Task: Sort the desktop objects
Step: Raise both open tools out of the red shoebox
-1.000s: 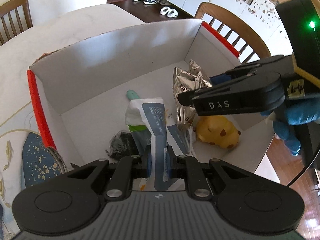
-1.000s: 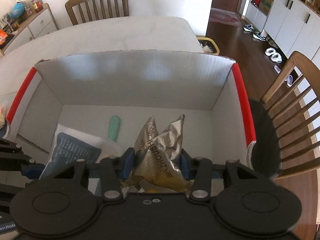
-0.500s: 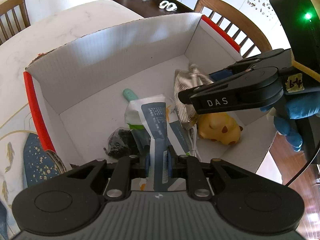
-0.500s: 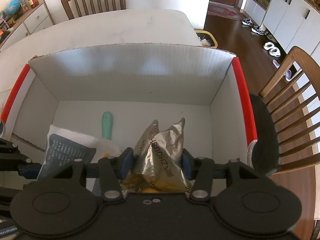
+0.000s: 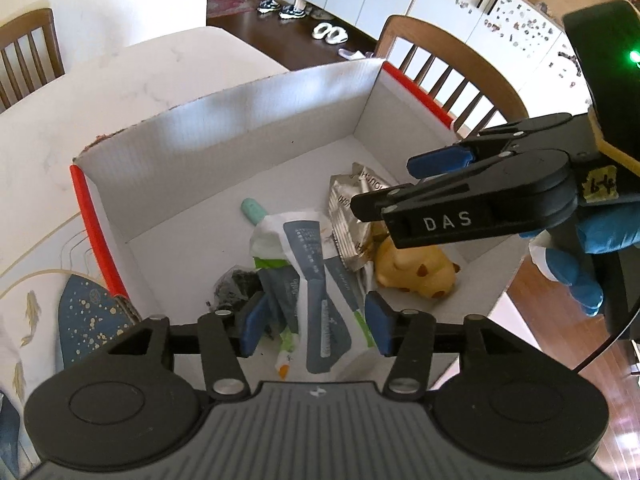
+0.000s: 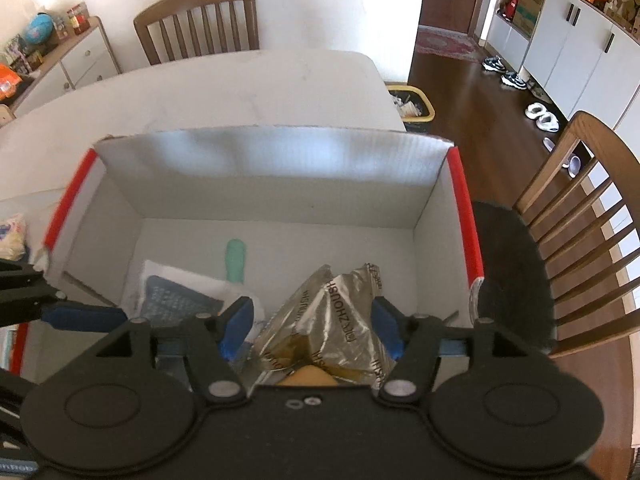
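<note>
A white cardboard box [image 5: 224, 152] with red edge strips sits on the table. Inside lie a white and blue-grey packet [image 5: 320, 280], a silver foil snack bag [image 5: 348, 216], a yellow plush toy [image 5: 416, 272], a mint-green item [image 5: 253, 209] and a dark crumpled thing [image 5: 236, 282]. My left gripper [image 5: 314, 330] is open above the packet, which lies loose below it. My right gripper [image 6: 312, 330] is open above the foil bag [image 6: 336, 320]; it also shows in the left wrist view [image 5: 404, 184]. The box also shows in the right wrist view [image 6: 280, 176].
A patterned blue mat [image 5: 84, 312] lies left of the box. Wooden chairs stand to the right [image 6: 580, 216] and behind the table [image 6: 200, 20]. A small bin [image 6: 412, 104] stands on the floor past the table. A snack packet [image 6: 12, 236] lies left of the box.
Both grippers have opened. The packet dropped from the left one and the foil bag from the right one into the box. Both grippers have risen a little.
</note>
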